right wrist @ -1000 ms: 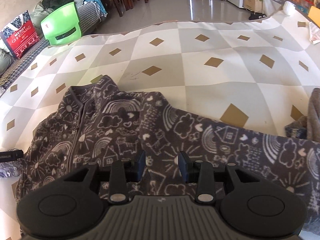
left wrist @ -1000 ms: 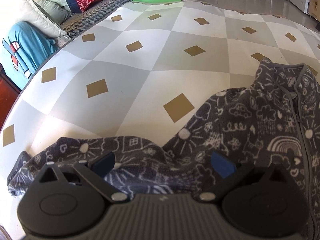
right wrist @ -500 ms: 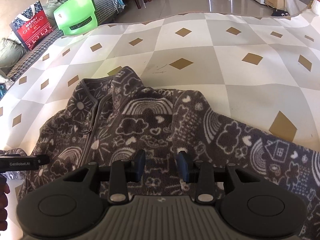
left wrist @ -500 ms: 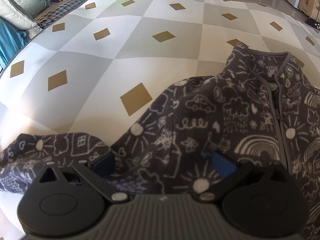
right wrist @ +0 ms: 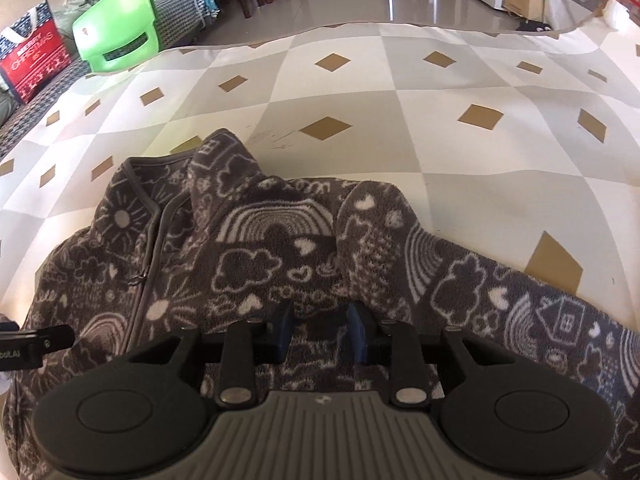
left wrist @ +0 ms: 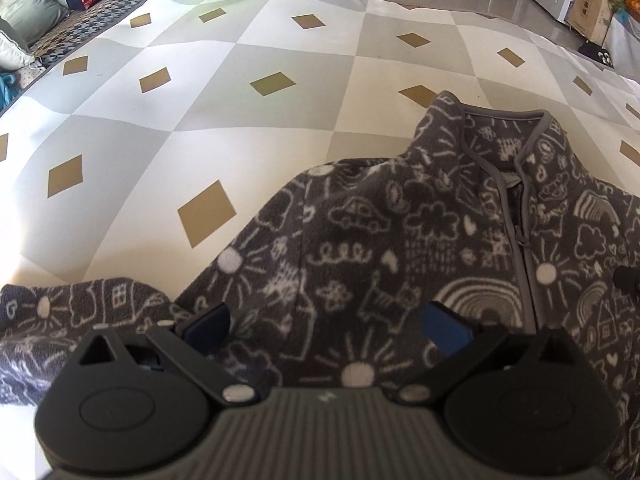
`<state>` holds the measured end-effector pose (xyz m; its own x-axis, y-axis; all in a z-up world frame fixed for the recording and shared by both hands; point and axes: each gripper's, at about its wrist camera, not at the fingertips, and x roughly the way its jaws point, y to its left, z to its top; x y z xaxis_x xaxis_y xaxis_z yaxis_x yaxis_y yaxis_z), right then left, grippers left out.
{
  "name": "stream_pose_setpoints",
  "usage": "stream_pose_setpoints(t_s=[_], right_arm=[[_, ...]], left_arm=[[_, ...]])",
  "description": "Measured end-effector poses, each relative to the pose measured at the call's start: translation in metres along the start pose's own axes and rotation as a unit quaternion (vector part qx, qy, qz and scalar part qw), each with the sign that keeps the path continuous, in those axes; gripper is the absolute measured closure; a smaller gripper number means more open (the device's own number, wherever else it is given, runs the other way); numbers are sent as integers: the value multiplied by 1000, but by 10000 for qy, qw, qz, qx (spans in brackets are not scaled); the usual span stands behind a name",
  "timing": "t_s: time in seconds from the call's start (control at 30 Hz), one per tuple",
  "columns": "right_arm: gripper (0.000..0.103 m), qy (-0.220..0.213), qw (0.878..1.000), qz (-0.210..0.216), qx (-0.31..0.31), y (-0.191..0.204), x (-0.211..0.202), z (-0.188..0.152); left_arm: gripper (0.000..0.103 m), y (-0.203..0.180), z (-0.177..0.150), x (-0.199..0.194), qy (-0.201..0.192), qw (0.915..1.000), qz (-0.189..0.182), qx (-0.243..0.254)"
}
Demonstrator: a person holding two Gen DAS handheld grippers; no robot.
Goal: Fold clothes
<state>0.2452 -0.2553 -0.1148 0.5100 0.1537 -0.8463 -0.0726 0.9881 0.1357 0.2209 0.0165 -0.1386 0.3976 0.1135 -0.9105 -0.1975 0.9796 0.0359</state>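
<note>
- A red Christmas gift bag (right wrist: 30, 60) and a green plastic chair (right wrist: 120, 38) are sitting at the far left of the right wrist view, beyond the edge of the mat.
- The diamond-patterned mat (left wrist: 248, 128) is covering the floor, pale grey and cream squares with tan diamonds, and it is bearing the garment.
- The grey fleece jacket (left wrist: 400, 240), printed with white doodles of suns, clouds, rainbows and houses, is lying front up on the mat, collar away from the cameras, zipper (left wrist: 520, 236) running down its middle.
- One sleeve (left wrist: 80, 312) is trailing off toward the left edge of the left wrist view; the other sleeve (right wrist: 540, 304) is stretching out to the right in the right wrist view.
- The left gripper (left wrist: 326, 324) is hovering low over the jacket's chest beside the zipper, jaws spread wide, blue pads (left wrist: 446, 330) standing clear of the fabric between them.
- The right gripper (right wrist: 320, 334) is pointing down at the jacket near the armpit, where body and sleeve are meeting; its jaws have just been closing and are standing narrow, with a ridge of fleece bunching between them, though whether the pads are pressing on it I cannot tell.
</note>
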Motion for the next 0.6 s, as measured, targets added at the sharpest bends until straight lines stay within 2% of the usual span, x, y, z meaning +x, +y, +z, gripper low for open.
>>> stream_pose_setpoints(t_s=[0.1, 0.17, 0.3, 0.43, 0.6], right_arm=[[86, -88, 9987, -198, 470, -22, -3, 2], [87, -192, 9966, -341, 725, -32, -5, 1], [86, -347, 9932, -800, 770, -36, -7, 4], [74, -274, 9951, -706, 641, -24, -15, 7], [70, -125, 9993, -269, 248, 1, -21, 1]], left_arm=[[0, -2, 0, -2, -38, 10000, -10, 43], [0, -1, 0, -4, -73, 9999, 60, 101], [0, 10, -3, -5, -24, 9999, 85, -76], [0, 26, -8, 2, 102, 9994, 85, -328], [0, 38, -13, 13, 274, 9976, 41, -629]])
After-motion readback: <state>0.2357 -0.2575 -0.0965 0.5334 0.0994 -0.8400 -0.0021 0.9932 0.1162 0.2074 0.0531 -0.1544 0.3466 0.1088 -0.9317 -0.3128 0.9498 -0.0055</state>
